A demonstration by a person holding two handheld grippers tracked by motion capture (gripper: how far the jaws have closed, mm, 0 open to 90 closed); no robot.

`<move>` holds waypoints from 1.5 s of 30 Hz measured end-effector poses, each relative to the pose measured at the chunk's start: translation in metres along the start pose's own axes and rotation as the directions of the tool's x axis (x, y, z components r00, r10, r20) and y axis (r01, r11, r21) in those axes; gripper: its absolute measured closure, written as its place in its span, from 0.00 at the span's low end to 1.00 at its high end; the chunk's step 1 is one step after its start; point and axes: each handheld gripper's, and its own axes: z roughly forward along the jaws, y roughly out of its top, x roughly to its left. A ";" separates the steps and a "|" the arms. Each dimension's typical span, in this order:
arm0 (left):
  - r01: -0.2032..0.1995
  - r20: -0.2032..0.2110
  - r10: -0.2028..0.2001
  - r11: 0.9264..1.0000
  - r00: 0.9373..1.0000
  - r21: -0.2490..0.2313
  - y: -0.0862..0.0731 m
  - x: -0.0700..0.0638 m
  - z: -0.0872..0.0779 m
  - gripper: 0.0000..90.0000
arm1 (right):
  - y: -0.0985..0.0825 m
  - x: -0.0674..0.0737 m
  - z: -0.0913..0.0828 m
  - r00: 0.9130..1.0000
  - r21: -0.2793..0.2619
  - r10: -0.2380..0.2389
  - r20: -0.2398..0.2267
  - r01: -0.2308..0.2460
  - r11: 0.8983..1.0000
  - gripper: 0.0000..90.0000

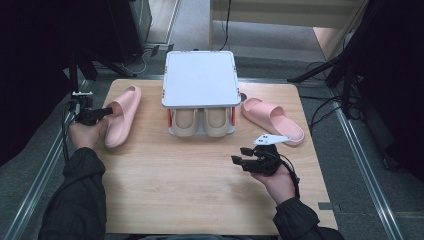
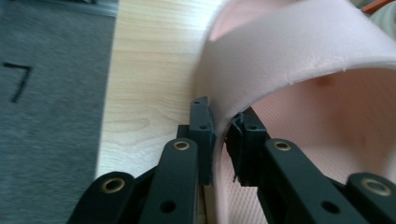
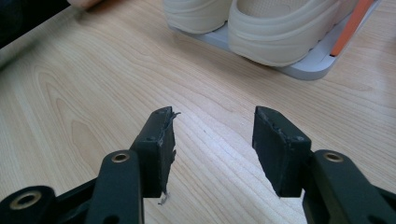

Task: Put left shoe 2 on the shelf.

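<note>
Left gripper view puts you right at the grip: your left gripper [image 2: 219, 140] has its two black jaws pinched on the thin edge of the strap of the pink foam slide sandal on the left [image 2: 299, 60], one pad outside the strap, one inside. The foam is smooth and matte outside, finely pebbled on the footbed. That sandal lies near the left edge of the pale wooden table [image 1: 190, 190], toe pointing away from you. Beyond the table edge is grey carpet-like floor with a black mark.

Your right gripper [image 3: 212, 140] hangs over bare wood with its jaws well apart and nothing between them; the grain runs in long light waves.

Ahead of it, the pair of cream rounded foam slippers [image 3: 261, 28] sits heels toward you on the lower shelf of the small white two-tier rack with orange posts [image 1: 200, 80], which stands at the table's far middle. The second pink slide sandal [image 1: 272, 119] lies right of the rack, just beyond your right gripper. Dark stands and cables surround the table.
</note>
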 end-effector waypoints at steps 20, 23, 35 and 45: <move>-0.024 0.075 0.018 0.996 0.997 0.082 0.018 -0.050 -0.008 0.93 | 0.007 -0.003 0.003 1.000 -0.008 -0.005 -0.016 0.005 1.000 0.55; -0.024 0.080 0.016 0.995 0.997 0.101 0.023 -0.056 -0.010 0.93 | 0.008 -0.004 0.001 1.000 -0.015 -0.002 -0.014 0.002 1.000 0.55; -0.020 0.065 0.015 0.996 0.998 0.092 0.070 -0.080 -0.036 0.92 | 0.011 -0.007 0.001 1.000 -0.020 -0.006 -0.027 0.006 1.000 0.55; -0.042 0.053 0.038 0.996 0.998 0.074 0.110 -0.109 -0.058 0.91 | 0.013 -0.008 0.001 1.000 -0.029 -0.003 -0.027 0.002 1.000 0.55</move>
